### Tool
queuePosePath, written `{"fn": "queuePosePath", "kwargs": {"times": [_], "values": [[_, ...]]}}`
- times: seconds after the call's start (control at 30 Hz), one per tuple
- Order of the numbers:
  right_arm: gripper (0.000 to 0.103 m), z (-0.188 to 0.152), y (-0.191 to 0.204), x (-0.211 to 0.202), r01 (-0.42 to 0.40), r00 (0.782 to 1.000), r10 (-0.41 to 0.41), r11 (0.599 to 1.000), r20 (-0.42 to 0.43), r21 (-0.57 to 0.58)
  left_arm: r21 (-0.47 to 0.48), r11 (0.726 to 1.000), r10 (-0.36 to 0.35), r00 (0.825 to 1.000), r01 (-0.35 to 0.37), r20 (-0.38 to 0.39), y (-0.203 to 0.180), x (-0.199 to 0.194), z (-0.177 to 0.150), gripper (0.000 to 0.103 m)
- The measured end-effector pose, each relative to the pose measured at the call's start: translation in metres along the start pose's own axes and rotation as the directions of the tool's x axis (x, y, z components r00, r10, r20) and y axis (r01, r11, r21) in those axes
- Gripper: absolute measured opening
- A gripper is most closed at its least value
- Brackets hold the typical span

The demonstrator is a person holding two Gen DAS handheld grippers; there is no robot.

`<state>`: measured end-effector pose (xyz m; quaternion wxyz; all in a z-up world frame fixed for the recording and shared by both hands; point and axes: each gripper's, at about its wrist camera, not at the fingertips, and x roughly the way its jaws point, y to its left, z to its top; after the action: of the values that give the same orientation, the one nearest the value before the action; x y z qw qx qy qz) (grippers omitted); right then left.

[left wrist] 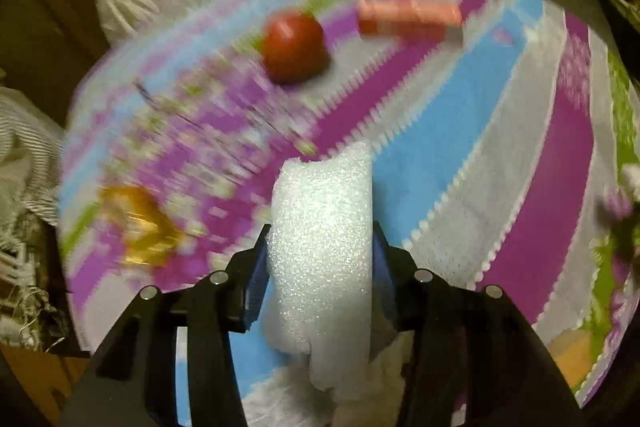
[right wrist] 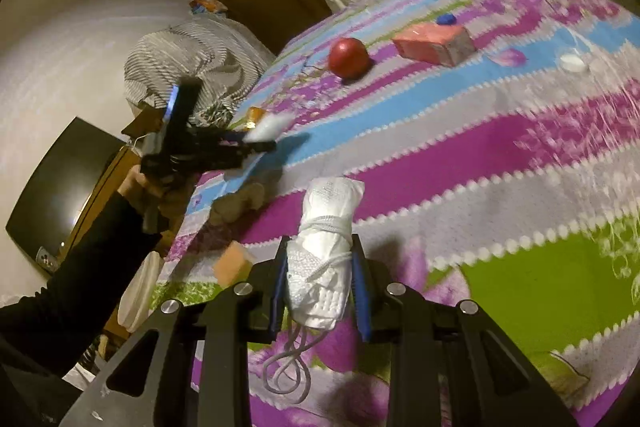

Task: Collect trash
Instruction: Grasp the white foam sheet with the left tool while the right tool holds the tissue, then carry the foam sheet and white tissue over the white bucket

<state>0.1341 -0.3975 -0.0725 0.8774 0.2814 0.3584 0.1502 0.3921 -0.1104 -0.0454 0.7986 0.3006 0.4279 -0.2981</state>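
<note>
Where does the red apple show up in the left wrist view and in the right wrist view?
Left wrist: red apple upper middle, left of the pink box.
Right wrist: red apple upper middle, again left of the pink box.
Shared landmark: the pink box on the striped floral bedspread.

Counted on the striped blanket [right wrist: 500, 147]: one red apple [right wrist: 348, 59], one pink carton [right wrist: 434, 45], one blue cap [right wrist: 446, 19], one white cap [right wrist: 573, 63]. One orange sponge block [right wrist: 234, 263], one golden wrapper [left wrist: 140, 227]. Held: one white foam piece [left wrist: 322, 251], one tied white bundle [right wrist: 324, 259].
</note>
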Motion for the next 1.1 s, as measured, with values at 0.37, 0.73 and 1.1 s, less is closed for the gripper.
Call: {"fn": "queuePosePath", "kwargs": {"times": [0.37,0.73,1.1], "values": [[0.029,0.029,0.106,0.009,-0.016,0.998,0.029,0.973,0.053,-0.23,-0.394,0.882,0.368,0.901,-0.261,0.228,0.027,-0.172,-0.059,0.045],[0.029,-0.001,0.211,0.047,0.012,1.0,-0.005,0.917,0.018,-0.399,-0.654,0.648,0.514,0.858,-0.391,-0.004,0.008,-0.187,-0.18,0.045],[0.029,-0.048,0.282,0.09,-0.025,0.997,-0.017,0.871,-0.081,-0.491,-0.717,0.516,0.579,0.808,-0.468,-0.111,0.01,-0.195,-0.252,0.045]]}}
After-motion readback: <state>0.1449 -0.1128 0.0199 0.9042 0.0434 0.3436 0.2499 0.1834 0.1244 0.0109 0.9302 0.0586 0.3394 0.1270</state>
